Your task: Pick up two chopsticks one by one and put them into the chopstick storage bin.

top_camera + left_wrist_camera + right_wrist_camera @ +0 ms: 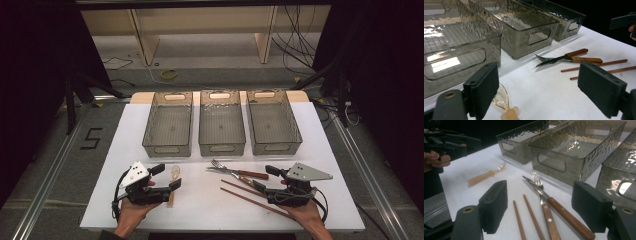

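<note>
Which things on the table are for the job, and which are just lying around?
For the job:
- spoon, by the left hand-held gripper
- knife, fork and chopsticks, by the right hand-held gripper
- three clear bins, probably for sorting them into

Just lying about:
- cables on the floor beyond the table
- yellow ring on the floor

A lab recording rig: aluminium frame rails, loose cables, dark curtains around the table.

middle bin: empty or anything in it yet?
Empty. The middle bin shows only its bare ribbed floor; the fork, knife and chopsticks lie on the table.
</note>
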